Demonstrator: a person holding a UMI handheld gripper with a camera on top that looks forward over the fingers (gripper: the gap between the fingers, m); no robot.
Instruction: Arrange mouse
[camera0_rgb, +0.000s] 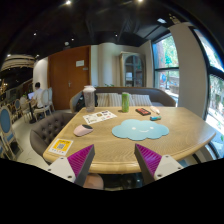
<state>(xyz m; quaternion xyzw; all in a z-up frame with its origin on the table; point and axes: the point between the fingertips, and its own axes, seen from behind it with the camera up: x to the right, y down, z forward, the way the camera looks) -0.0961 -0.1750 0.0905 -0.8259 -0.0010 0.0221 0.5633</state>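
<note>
A white mouse lies on the round wooden table, towards its left side, left of a light blue mouse mat. My gripper is held back at the table's near edge, well short of the mouse. Its two fingers with magenta pads stand wide apart with nothing between them. The mouse is beyond the left finger, farther into the table.
A yellow booklet lies at the table's near left edge. A paper sheet, a white jug, a green bottle and small dark items stand farther back. A grey sofa curves round behind.
</note>
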